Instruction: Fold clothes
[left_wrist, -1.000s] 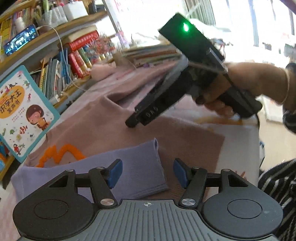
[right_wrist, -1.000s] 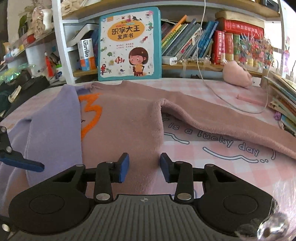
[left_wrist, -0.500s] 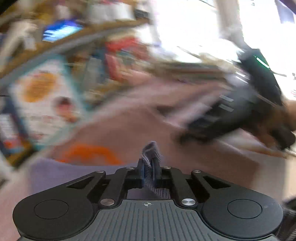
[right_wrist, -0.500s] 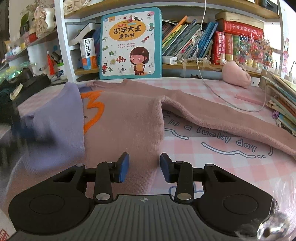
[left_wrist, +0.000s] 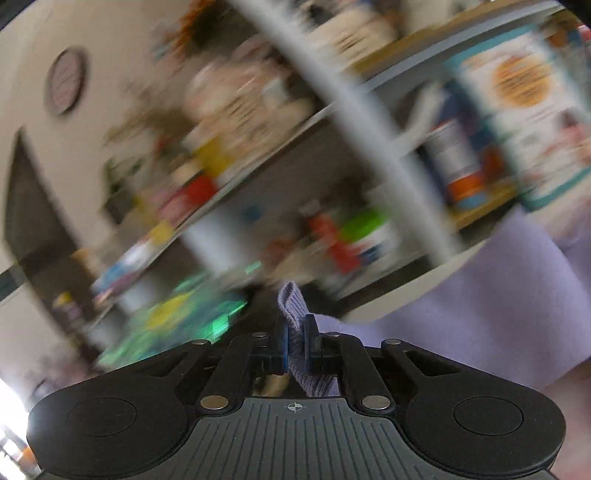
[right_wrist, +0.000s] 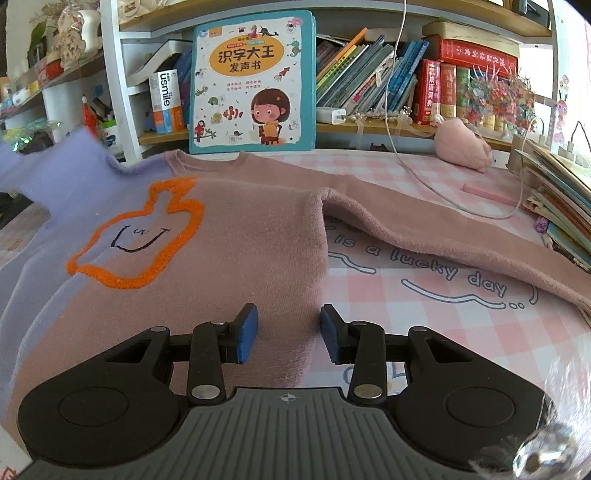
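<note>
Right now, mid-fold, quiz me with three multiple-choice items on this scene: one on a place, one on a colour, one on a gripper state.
1. Where does the big picture book stand?
A. flat on the sweater
B. upright against the shelf, behind the sweater's collar
C. on the stack of books at right

2. What colour is the outline stitched on the sweater?
A. orange
B. green
C. white

3. What is the left gripper doing?
A. open over the table
B. shut on nothing
C. shut on the purple cuff

Answers:
1 B, its cover faces the right camera from beyond the collar.
2 A, an orange line rings the smiling face.
3 C, ribbed purple fabric sticks up between the closed pads; the right gripper is open.
</note>
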